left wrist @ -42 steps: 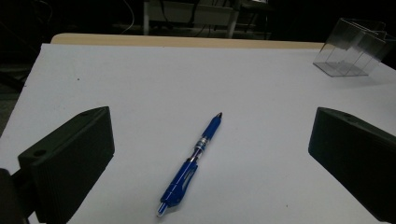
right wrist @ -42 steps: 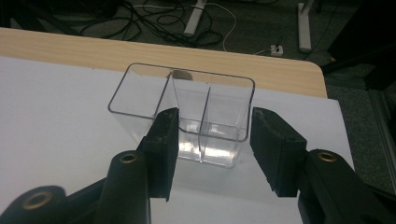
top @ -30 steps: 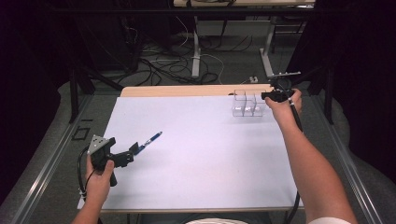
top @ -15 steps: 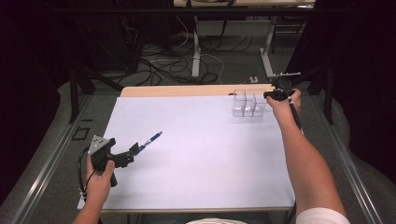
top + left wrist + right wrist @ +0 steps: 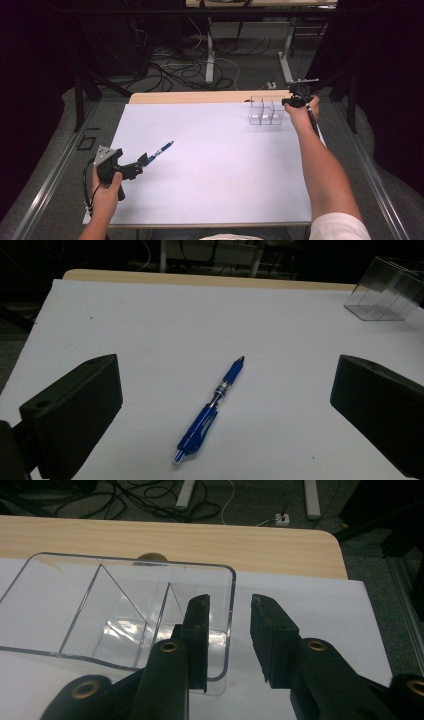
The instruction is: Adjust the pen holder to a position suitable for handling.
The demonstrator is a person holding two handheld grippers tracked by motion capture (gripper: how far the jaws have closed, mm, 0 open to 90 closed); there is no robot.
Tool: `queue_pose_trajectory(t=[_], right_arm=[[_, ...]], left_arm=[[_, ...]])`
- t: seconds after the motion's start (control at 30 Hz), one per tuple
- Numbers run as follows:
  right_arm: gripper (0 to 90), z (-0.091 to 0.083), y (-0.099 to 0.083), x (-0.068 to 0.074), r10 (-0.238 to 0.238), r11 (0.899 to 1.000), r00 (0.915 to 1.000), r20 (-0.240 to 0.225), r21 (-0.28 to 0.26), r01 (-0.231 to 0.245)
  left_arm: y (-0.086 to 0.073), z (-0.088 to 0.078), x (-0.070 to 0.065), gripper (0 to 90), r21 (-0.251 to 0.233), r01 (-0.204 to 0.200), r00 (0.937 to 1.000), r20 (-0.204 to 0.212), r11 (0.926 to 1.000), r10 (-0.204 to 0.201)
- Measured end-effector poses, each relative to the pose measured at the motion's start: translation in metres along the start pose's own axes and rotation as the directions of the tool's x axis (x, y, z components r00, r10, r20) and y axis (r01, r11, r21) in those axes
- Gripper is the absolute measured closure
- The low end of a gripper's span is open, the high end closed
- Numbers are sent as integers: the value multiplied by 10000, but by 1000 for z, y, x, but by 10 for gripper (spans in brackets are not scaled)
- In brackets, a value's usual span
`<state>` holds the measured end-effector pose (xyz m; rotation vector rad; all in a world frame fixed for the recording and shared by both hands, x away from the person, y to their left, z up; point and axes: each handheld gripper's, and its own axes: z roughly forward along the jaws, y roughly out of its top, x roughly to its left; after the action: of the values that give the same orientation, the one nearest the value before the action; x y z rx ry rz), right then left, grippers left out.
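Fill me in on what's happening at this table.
A person works at a table covered with a white sheet, a gripper in each hand. The left gripper is open, its jaws spread wide on either side of a blue pen lying flat on the sheet, not yet gripped. At the far right corner, the right gripper straddles the wall of a clear plastic organizer, one jaw inside and one outside, with a gap between them.

Glossy clear plastic organizer [image 5: 125,615], matt white sheet [image 5: 225,165], wooden table [image 5: 175,540].

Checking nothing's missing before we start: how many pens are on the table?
1. A blue pen lies on the white sheet, between the open jaws of the left hand-held gripper.
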<state>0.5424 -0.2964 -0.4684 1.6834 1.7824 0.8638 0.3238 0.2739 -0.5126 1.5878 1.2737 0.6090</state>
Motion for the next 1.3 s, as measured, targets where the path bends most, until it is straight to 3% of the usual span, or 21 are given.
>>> queue_pose_trajectory(t=[0.23, 0.43, 0.8, 1.0, 1.13, 1.3], right_arm=[[727, 8, -2, 0, -121, 9998, 9999, -4, 153, 121], [823, 9, -3, 3, -254, 9995, 9995, 161, 189, 251], [832, 16, -7, 3, -314, 9974, 9984, 465, 661, 283], [874, 19, -8, 7, -55, 9974, 9977, 675, 726, 5], [887, 18, -8, 9, 392, 9966, 9954, 869, 682, -452], [892, 18, -8, 12, 467, 9963, 9930, 1082, 664, -541]], left_arm=[[-1, 0, 1, 2, -4, 55, 10000, -25, 10000, -55], [-1, -1, 1, 2, 6, 68, 10000, -35, 10000, -68], [-1, 0, 1, 2, 26, 95, 10000, -13, 10000, -95], [-2, 0, 1, 2, 27, 107, 9999, 20, 9999, -107], [-2, 0, 1, 2, 18, 105, 9999, 35, 9999, -105], [-1, 0, 2, 2, 38, 70, 10000, 29, 10000, -70]])
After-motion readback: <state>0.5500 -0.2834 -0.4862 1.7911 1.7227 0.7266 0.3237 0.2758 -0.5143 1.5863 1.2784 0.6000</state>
